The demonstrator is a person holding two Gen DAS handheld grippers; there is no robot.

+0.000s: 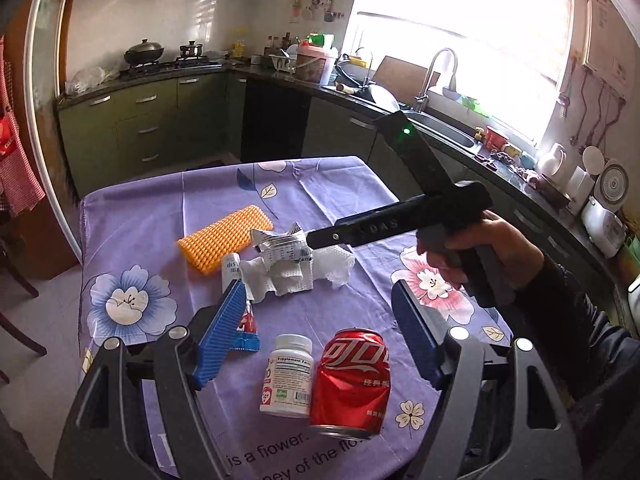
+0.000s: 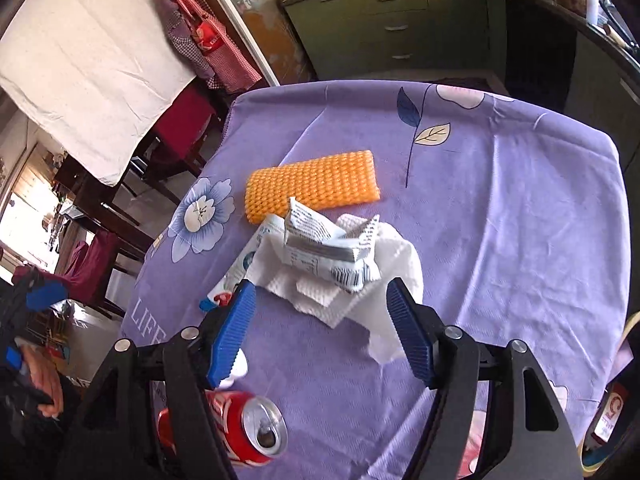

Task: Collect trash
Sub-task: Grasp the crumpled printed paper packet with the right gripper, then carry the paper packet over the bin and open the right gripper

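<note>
A dented red cola can (image 1: 352,384) and a white supplement bottle (image 1: 287,376) stand near the front of the purple flowered tablecloth (image 1: 160,216). My left gripper (image 1: 320,312) is open above and around them. Further back lie a crumpled printed wrapper (image 1: 285,245) on white paper towel (image 1: 292,276), an orange foam net (image 1: 226,242) and a toothpaste tube (image 1: 245,326). My right gripper (image 2: 320,312) is open and hovers just above the wrapper (image 2: 328,248) and towel (image 2: 384,276); the can (image 2: 240,428) is below it. In the left wrist view the right gripper (image 1: 310,238) reaches the wrapper from the right.
Kitchen counters with a sink (image 1: 448,128) and a stove (image 1: 168,64) run behind and right of the table. Dark chairs (image 2: 168,148) and a cloth-covered table (image 2: 88,64) stand to the left. The orange net (image 2: 314,184) lies beyond the wrapper.
</note>
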